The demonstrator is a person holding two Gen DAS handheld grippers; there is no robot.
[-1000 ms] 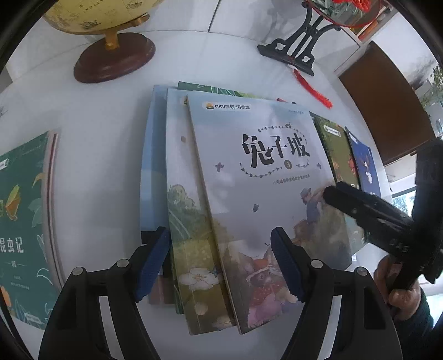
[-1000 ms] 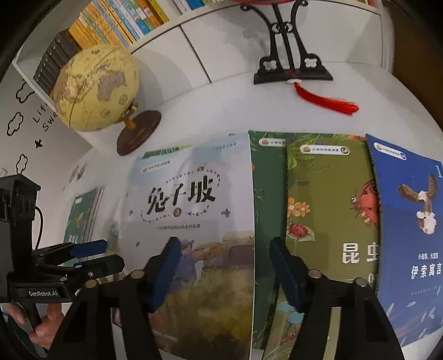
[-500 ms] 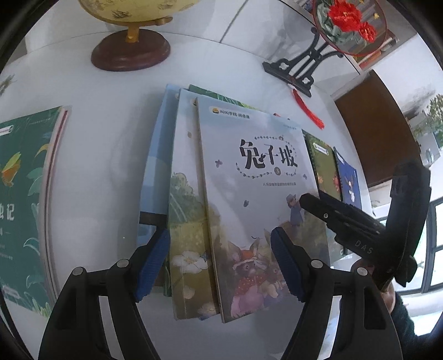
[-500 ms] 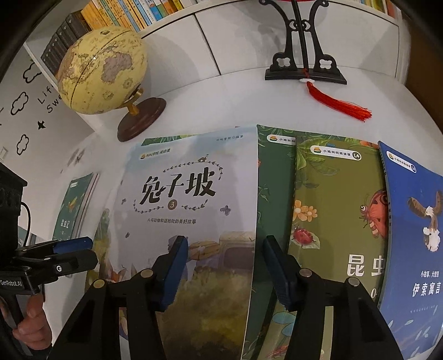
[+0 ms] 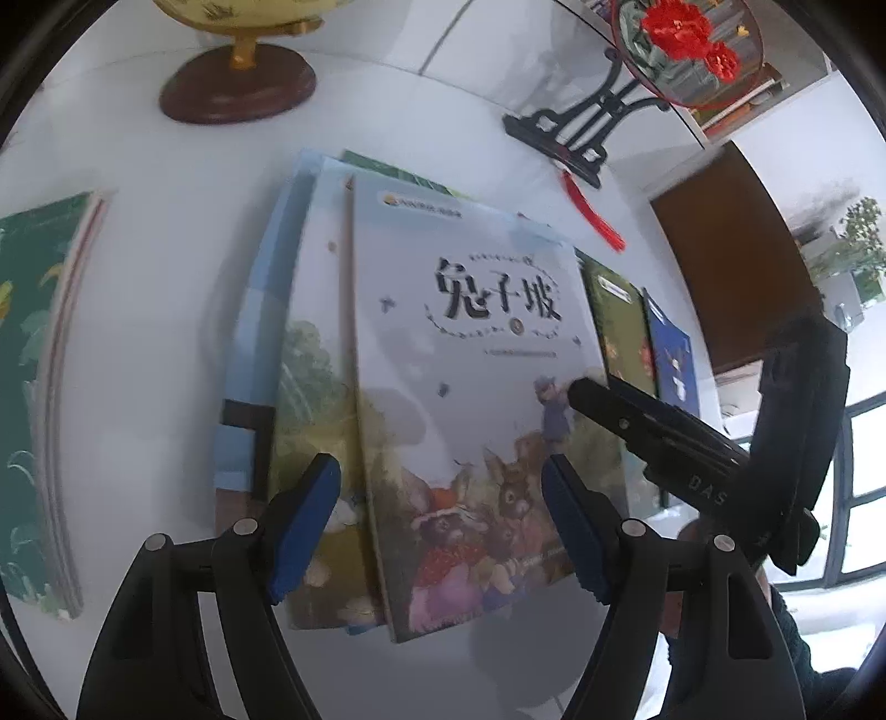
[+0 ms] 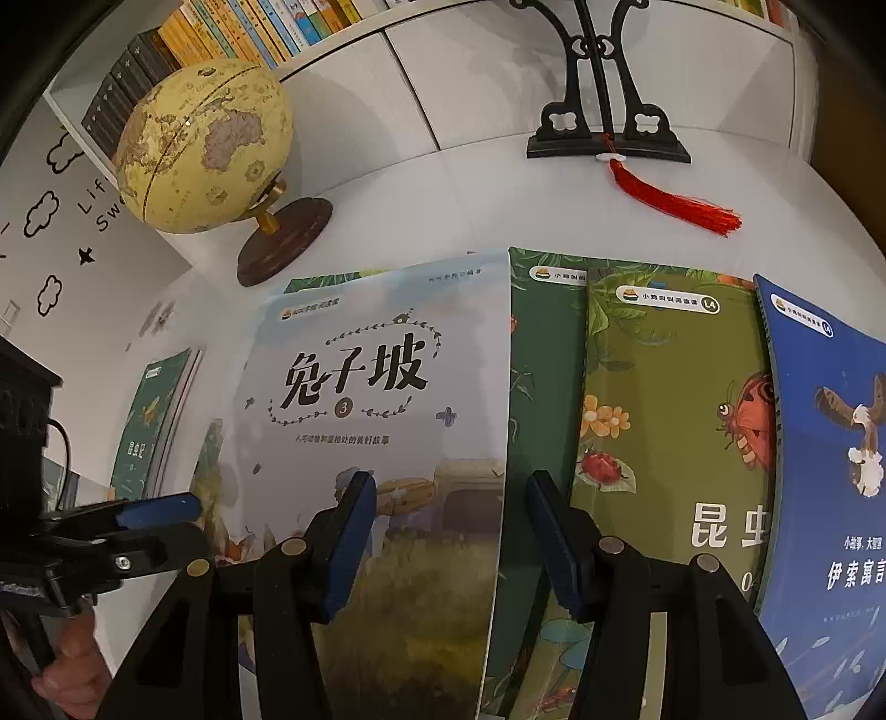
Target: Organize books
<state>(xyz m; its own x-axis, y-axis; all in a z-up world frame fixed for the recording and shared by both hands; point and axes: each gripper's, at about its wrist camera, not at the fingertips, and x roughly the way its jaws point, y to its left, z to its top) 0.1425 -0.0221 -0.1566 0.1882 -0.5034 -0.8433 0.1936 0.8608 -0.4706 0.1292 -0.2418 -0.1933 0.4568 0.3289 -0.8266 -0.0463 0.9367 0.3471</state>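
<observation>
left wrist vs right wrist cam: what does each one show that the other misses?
Left wrist only: red flowers atop the black stand, a brown door, and windows. Right wrist only: shelved books, wall decals, the whole globe ball. Both: the rabbit book on top, the blue eagle book, the red tassel, the green book lying apart, and the other hand-held gripper.

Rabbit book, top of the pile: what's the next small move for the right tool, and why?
Probably finish closing the right tool on the right edge of the rabbit book. Its jaws have just been closing and that edge sits between them, but there is a visible gap at both pads, so it has no grip yet. The left tool hovers open over the same book.
</observation>
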